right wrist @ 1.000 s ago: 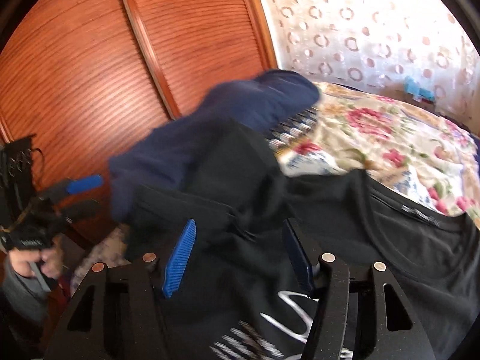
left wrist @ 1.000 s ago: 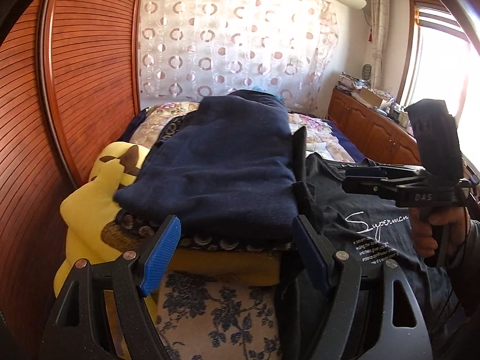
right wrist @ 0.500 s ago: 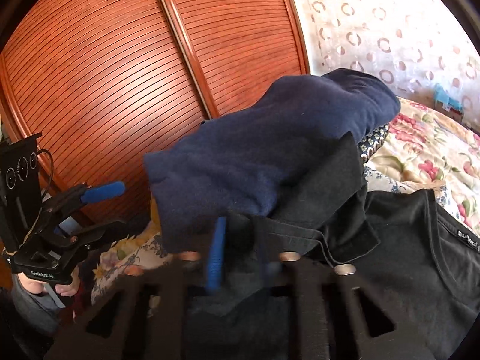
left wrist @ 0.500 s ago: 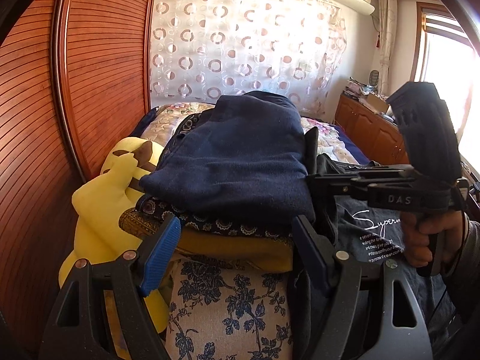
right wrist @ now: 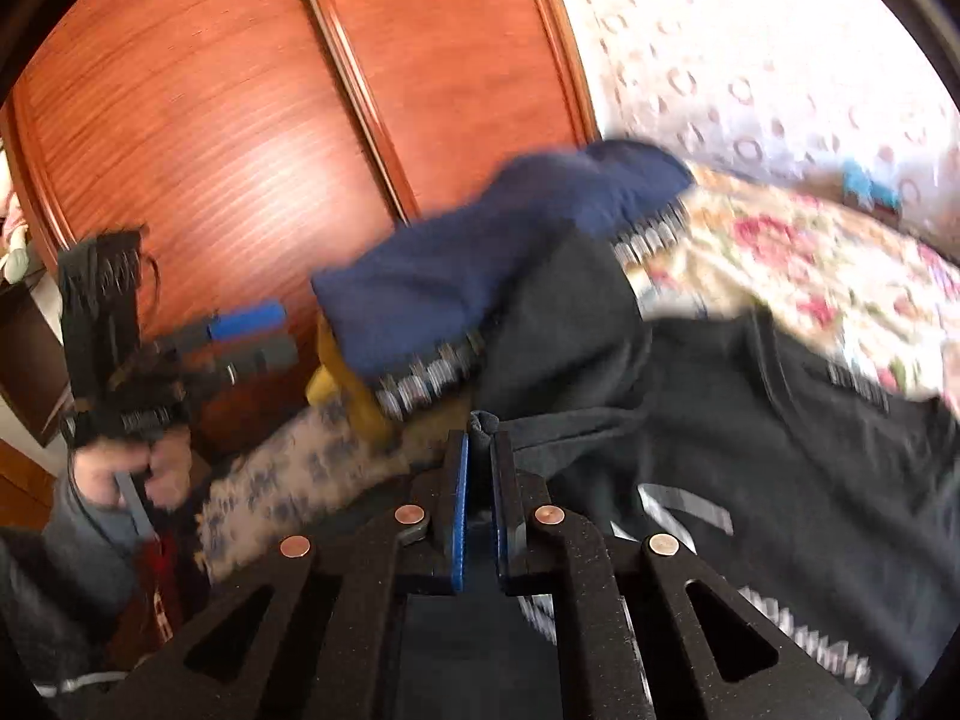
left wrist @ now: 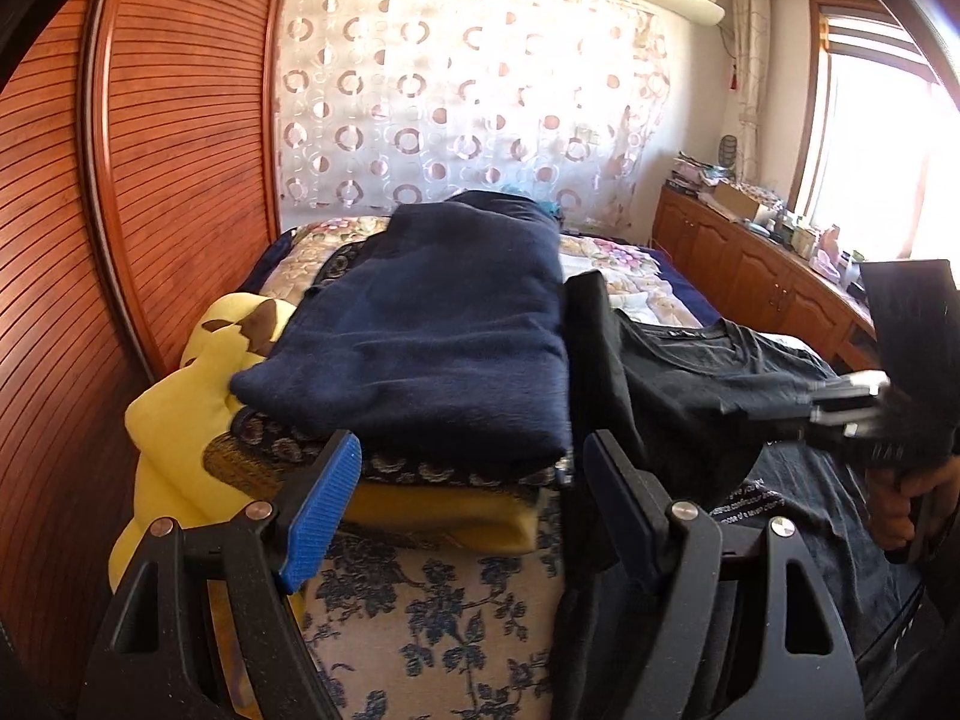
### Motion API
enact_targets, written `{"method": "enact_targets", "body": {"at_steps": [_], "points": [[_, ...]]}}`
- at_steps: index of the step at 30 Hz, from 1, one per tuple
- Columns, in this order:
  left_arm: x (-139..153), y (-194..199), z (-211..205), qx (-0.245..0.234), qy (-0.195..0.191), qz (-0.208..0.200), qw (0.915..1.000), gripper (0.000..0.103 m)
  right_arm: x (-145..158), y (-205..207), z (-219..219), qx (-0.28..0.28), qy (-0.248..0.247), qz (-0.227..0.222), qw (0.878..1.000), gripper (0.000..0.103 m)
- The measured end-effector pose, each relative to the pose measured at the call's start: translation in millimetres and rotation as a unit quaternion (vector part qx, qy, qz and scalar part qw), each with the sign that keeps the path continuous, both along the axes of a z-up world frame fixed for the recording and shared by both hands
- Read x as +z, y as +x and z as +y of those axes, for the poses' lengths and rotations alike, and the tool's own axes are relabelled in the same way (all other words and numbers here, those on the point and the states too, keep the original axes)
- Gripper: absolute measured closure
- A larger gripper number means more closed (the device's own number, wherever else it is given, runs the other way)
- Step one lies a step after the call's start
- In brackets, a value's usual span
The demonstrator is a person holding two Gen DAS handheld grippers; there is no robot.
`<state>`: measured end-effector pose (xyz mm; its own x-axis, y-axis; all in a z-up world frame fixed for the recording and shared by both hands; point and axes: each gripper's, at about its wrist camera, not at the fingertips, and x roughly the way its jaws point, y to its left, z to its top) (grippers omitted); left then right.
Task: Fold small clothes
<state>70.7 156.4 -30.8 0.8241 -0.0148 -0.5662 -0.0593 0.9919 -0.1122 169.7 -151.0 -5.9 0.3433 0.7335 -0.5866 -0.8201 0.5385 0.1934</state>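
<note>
A black T-shirt (left wrist: 708, 384) with white lettering lies spread on the bed, right of a stack of folded clothes topped by a navy sweater (left wrist: 432, 330). My right gripper (right wrist: 478, 450) is shut on a bunched fold of the black T-shirt (right wrist: 780, 420) at its left edge; in the left wrist view it (left wrist: 804, 405) is at the right, pulling the cloth. My left gripper (left wrist: 474, 468) is open and empty, in front of the stack, its right finger beside the shirt's raised left sleeve (left wrist: 591, 324).
The stack rests on yellow garments (left wrist: 180, 420) and a blue-flowered cloth (left wrist: 432, 600). A wooden slatted wardrobe (left wrist: 120, 210) stands at the left. A floral bedspread (right wrist: 810, 264) lies beyond; a wooden cabinet (left wrist: 750, 264) runs along the right under the window.
My right gripper closed on the black T-shirt's fold and pulled it to the right, away from the stack. My left gripper stayed open and shifted slightly.
</note>
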Motion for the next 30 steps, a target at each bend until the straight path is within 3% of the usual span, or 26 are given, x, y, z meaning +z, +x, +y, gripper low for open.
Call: {"method": "enact_targets", "body": {"at_steps": [1, 3, 5, 9, 15, 20, 30], "points": [[-0.8, 1.7, -2.3, -0.004, -0.001, 0.000, 1.0000, 0.025, -5.8, 0.5, -2.3, -0.006, -0.011, -0.001, 1.000, 0.091], [-1.6, 4.9, -6.7, -0.012, -0.003, 0.001, 0.9999, 0.025, -14.3, 5.3, -9.7, -0.028, -0.027, -0.004, 0.999, 0.063], [-2.5, 7.4, -12.1, -0.019, -0.002, 0.002, 0.9998, 0.025, -13.3, 14.8, -16.5, -0.043, -0.017, -0.008, 0.999, 0.057], [-6.9, 9.6, -20.2, -0.026, 0.000, 0.009, 0.9996, 0.025, -7.5, 39.7, -21.7, -0.061, -0.005, -0.025, 0.998, 0.057], [-17.4, 9.7, -24.0, -0.026, -0.002, 0.025, 0.9993, 0.025, -30.7, 80.8, 4.1, -0.067, -0.055, -0.009, 0.996, 0.058], [-23.8, 14.5, -27.4, -0.027, -0.004, 0.035, 0.9990, 0.025, -28.0, 101.4, 40.3, -0.051, -0.081, -0.019, 0.995, 0.058], [-26.6, 15.7, -29.9, -0.029, -0.001, 0.041, 0.9988, 0.025, -17.4, 138.5, 79.1, -0.028, -0.051, -0.045, 0.997, 0.061]]}}
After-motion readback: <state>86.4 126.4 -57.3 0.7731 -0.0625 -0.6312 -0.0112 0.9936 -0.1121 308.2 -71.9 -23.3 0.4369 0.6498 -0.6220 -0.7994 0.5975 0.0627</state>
